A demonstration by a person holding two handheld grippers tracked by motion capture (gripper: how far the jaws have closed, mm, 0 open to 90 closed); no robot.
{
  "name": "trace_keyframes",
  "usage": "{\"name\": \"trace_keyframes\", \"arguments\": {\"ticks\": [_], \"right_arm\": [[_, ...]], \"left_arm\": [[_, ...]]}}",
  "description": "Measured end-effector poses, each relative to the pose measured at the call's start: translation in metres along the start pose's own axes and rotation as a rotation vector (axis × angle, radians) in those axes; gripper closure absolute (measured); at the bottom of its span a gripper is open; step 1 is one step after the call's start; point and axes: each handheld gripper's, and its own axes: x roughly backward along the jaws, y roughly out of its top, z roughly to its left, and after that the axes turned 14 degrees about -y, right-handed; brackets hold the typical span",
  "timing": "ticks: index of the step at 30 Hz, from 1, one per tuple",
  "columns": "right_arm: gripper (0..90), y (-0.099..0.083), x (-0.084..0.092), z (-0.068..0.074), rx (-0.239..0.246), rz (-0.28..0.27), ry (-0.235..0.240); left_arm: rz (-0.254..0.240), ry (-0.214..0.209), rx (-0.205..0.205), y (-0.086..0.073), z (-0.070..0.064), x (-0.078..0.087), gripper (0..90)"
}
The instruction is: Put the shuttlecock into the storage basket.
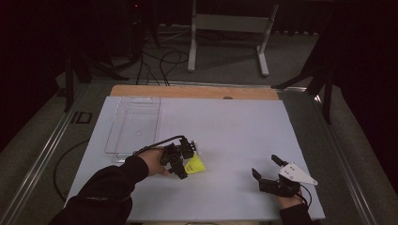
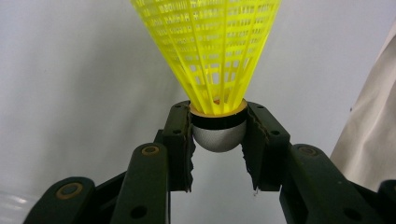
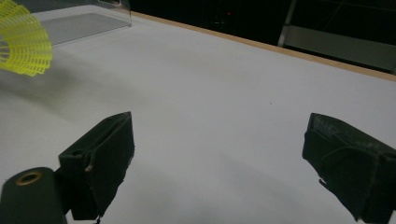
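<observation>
A yellow plastic shuttlecock [image 1: 195, 165] with a silver-grey rounded cork is held by its cork between the pads of my left gripper [image 1: 184, 164]. In the left gripper view the left gripper [image 2: 218, 135] clamps the cork from both sides, and the shuttlecock [image 2: 210, 51] fans its mesh skirt away from the camera. My right gripper [image 1: 265, 168] rests near the front right of the white board, jaws wide apart with nothing between them. In the right gripper view the right gripper [image 3: 219, 154] looks over bare board, with the shuttlecock [image 3: 23, 44] skirt at the far left.
A clear plastic tray [image 1: 133, 126] lies on the left part of the white board [image 1: 234, 126]. A wooden strip [image 1: 197, 91] runs along the board's far edge. Beyond it, a table frame and cables stand on the floor.
</observation>
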Motion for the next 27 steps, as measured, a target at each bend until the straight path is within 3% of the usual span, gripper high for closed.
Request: {"name": "trace_keyframes", "arguments": {"ticks": [2,12,17,23,27], "right_arm": [[9.3,0.000,0.000,0.000,0.002,0.000,0.001],[9.3,0.000,0.000,0.001,0.003,0.002,0.005],[9.3,0.002,0.001,0.003,0.016,-0.012,0.002],[9.3,0.001,0.000,0.002,0.014,-0.002,0.011],[9.3,0.001,0.000,0.002,0.011,-0.002,0.011]], "left_arm": [[-0.007,0.001,0.000,-0.003,0.000,0.003,64.8],[0.046,0.022,-0.062,-0.012,-0.008,0.013,64.8],[0.034,0.032,-0.050,-0.016,-0.007,0.023,64.8],[0.030,0.029,-0.113,-0.017,-0.014,0.039,64.8],[0.018,0.036,-0.123,-0.017,-0.016,0.047,64.8]]}}
